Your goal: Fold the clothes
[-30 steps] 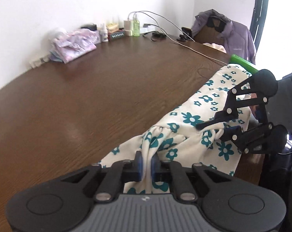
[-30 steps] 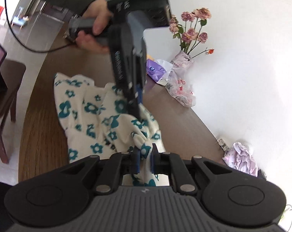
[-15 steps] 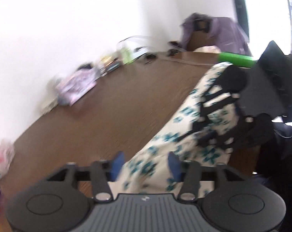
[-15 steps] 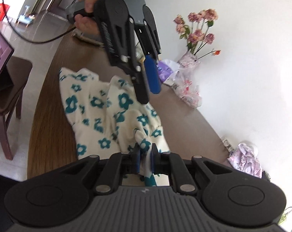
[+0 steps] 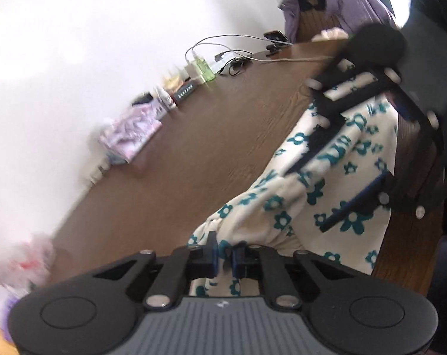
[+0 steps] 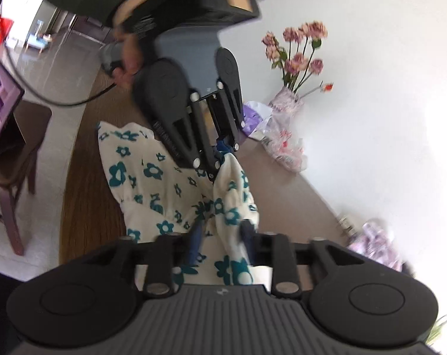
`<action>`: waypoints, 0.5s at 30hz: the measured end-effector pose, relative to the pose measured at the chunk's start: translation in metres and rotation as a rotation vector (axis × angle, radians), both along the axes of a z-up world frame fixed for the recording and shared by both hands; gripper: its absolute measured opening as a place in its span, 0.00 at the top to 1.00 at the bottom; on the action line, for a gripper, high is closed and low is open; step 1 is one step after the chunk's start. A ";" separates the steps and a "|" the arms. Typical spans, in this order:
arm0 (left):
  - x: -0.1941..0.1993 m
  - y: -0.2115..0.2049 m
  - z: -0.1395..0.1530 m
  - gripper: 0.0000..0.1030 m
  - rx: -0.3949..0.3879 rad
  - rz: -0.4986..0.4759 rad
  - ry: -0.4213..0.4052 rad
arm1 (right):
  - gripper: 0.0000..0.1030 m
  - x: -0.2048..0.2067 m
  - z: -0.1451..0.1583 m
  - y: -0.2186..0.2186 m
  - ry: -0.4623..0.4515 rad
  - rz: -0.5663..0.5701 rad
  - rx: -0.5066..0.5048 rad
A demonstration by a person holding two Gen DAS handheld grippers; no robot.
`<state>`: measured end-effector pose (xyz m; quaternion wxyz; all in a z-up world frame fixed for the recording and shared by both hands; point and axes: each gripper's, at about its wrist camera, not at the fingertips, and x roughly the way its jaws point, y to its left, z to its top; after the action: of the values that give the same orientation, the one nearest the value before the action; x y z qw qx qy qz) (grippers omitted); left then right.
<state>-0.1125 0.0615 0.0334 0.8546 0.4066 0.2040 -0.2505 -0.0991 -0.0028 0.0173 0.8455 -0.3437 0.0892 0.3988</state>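
Cream floral garment (image 5: 335, 183) draped on brown table (image 5: 211, 136), right of centre toward 3 o'clock; left gripper (image 5: 223, 259) narrow, closing on a fold; right gripper (image 6: 222, 244) opening, cloth between its jaws.

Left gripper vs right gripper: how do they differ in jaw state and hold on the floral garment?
The left gripper has its pads nearly together, pinching a thin fold of the floral garment; the right gripper has its jaws opening, cloth loose between them. In the right wrist view the left gripper lifts a peak of fabric; the right sits low. Both point at the same garment on the wooden table.
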 end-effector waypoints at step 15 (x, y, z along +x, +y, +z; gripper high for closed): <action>-0.003 -0.005 0.003 0.95 -0.001 -0.085 0.097 | 0.93 -0.004 -0.022 0.022 -0.152 -0.093 -0.145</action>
<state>-0.1151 0.0569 0.0363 0.8325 0.4019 0.2277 -0.3059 -0.1033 0.0189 -0.0045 0.8404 -0.4286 0.0691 0.3246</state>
